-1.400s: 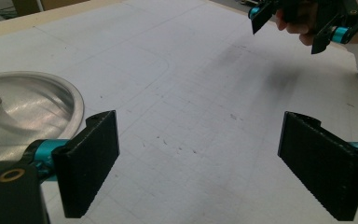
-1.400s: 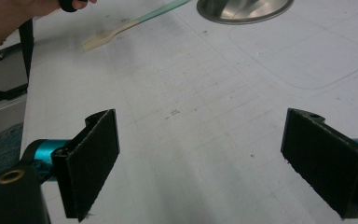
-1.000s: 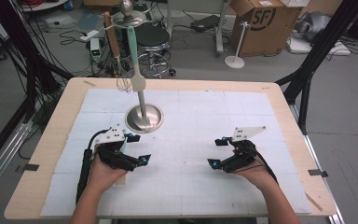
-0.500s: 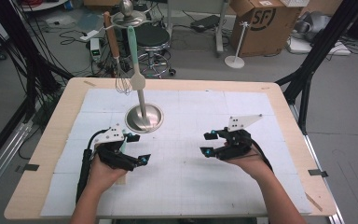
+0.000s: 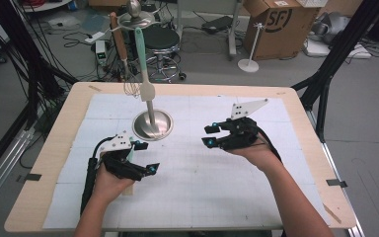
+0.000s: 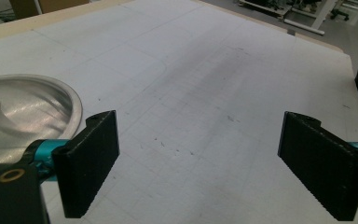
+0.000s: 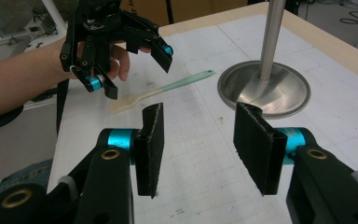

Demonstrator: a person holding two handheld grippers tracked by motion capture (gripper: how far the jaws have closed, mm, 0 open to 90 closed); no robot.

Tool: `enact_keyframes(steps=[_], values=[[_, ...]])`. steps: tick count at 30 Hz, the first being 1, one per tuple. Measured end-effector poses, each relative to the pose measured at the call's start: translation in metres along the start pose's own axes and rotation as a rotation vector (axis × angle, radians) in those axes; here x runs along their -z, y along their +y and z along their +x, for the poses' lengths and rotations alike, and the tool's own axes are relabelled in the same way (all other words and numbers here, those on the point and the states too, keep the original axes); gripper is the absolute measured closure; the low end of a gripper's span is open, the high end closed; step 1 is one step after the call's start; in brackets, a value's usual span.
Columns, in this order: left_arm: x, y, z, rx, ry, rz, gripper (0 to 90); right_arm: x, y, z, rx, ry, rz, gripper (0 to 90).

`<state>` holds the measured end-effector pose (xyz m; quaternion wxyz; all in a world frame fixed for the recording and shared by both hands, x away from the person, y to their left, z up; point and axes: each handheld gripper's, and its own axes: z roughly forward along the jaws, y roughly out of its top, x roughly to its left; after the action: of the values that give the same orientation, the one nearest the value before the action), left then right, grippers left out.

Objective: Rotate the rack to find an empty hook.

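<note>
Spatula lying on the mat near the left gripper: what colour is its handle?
Mint green, with a cream blade; spatula shows best in the right gripper view.

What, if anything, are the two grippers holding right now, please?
Nothing: the left gripper is open over the mat, and the right gripper has been closing on nothing.

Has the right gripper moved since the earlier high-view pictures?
Yes. The right gripper has shifted left and toward the far edge, closer to the stand's round metal base. Its jaws have just been closing, with nothing between them.
</note>
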<state>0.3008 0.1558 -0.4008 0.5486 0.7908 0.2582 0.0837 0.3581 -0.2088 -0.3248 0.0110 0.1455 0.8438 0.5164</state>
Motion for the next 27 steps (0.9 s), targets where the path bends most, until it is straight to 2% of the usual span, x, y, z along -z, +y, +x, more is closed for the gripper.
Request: enact_keyframes(steps=[11,16,19,22,27], values=[[0.000,0.000,0.000,-0.006,0.000,0.005,13.1,0.003,0.015,-0.011,0.003,-0.002,0.004,61.9],[0.000,0.000,0.000,-0.003,-0.005,0.002,13.1,0.006,0.030,-0.014,0.012,-0.009,0.018,66.2],[0.000,0.000,0.000,-0.004,-0.002,0.006,13.1,0.007,0.040,-0.016,0.014,-0.018,-0.010,69.4],[0.000,0.000,0.000,-0.004,0.000,0.006,13.1,0.006,0.051,-0.018,0.016,-0.035,-0.009,72.2],[0.000,0.000,0.000,-0.001,0.000,0.002,13.1,0.006,0.069,-0.021,0.042,-0.030,-0.018,76.0]])
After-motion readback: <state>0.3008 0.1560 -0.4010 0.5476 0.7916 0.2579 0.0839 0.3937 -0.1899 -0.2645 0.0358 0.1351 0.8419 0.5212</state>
